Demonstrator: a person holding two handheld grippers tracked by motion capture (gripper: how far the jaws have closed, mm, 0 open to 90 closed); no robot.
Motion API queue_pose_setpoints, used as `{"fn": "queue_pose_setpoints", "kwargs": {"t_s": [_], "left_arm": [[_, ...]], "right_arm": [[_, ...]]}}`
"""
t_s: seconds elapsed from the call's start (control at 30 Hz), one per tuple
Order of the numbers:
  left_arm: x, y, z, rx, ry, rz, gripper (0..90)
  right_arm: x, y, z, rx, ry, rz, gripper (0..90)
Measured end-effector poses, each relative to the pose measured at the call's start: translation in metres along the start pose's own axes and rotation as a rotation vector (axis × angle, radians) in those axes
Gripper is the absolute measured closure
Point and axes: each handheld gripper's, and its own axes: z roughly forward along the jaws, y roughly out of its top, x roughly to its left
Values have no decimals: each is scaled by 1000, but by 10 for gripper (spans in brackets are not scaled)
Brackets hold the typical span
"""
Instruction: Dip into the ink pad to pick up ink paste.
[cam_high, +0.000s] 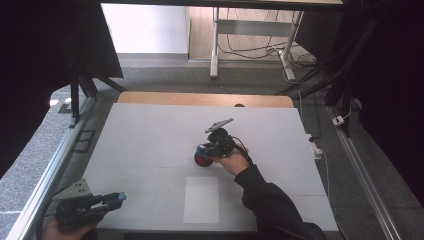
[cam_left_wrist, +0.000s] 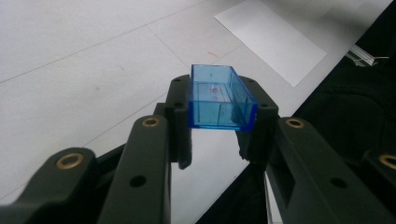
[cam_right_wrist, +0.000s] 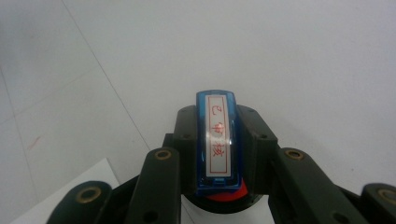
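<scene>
Now inking stamp (cam_right_wrist: 218, 142), clamped in right gripper (cam_right_wrist: 218, 140), on red pad (cam_high: 202, 160); next, lifting toward paper (cam_high: 201, 199), left gripper (cam_left_wrist: 223, 122) clamping blue cap (cam_left_wrist: 221, 98).

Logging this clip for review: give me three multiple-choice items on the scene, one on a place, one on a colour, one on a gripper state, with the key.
1. Where on the table does the white paper sheet lie?
A. near the front edge, between the two grippers
B. at the far wooden edge
C. under the left gripper

2. What colour is the clear plastic cap in the left gripper?
A. red
B. blue
C. green

3. How do the right gripper's jaws stand?
A. wide open over bare table
B. shut on the white sheet
C. shut on the blue stamp with the red-lettered label

Key: 1 A, the high view shows the sheet near the front edge, right of the left gripper and in front of the right one. 2 B, the left gripper view shows a see-through blue box. 3 C, the right gripper view shows both jaws pressed against the stamp's sides.
</scene>
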Motion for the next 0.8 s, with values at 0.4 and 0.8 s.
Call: {"fn": "queue_pose_setpoints", "kwargs": {"t_s": [0.4,0.8], "left_arm": [[0,0,1,0,3,-5,683],[2,0,0,-3,-6,-13,683]], "right_arm": [[24,3,2,32,-119,-132,713],[12,0,0,-2,-63,-67,711]]}}
